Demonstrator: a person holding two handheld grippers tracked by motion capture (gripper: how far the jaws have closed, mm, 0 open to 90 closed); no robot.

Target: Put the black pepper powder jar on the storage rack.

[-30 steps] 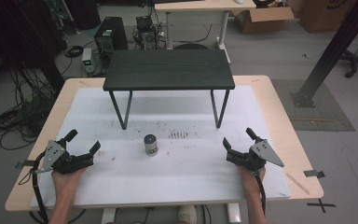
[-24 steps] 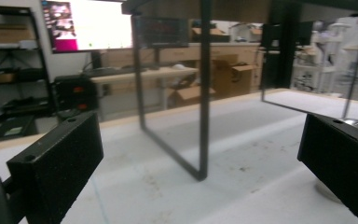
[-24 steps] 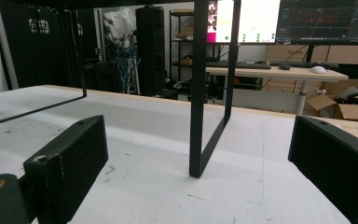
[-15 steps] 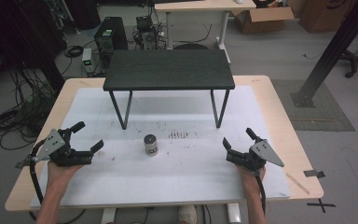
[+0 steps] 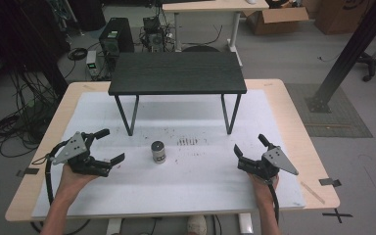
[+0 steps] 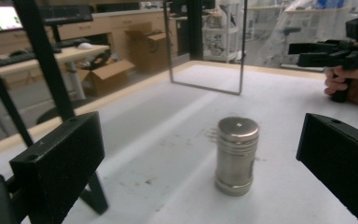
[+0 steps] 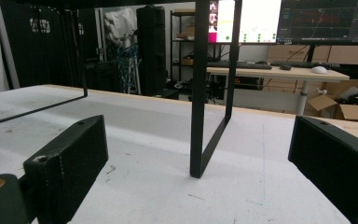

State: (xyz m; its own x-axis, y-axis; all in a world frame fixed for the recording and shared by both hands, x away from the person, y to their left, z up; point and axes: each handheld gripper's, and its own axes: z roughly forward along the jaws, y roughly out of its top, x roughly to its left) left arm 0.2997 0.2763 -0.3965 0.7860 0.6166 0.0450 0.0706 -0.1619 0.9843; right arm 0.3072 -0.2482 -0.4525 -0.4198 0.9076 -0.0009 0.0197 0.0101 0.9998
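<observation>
Nothing is being gripped yet: the can (image 5: 158, 152) is standing upright on the bench (image 5: 200, 191), in front of the rack (image 5: 176, 73). The left claw (image 5: 106, 147), spread wide, is facing the can from just beside it. The right claw (image 5: 249, 147), also spread, is idling well away from the can. Grasping and moving all remain.

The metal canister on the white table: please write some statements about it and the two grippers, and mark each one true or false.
1. The metal canister stands upright. True.
2. The left gripper is shut on it. False: its jaws are open, apart from the canister.
3. The canister stands on top of the black shelf. False: it stands on the white table, in front of the shelf.
4. The right gripper is open. True.
</observation>
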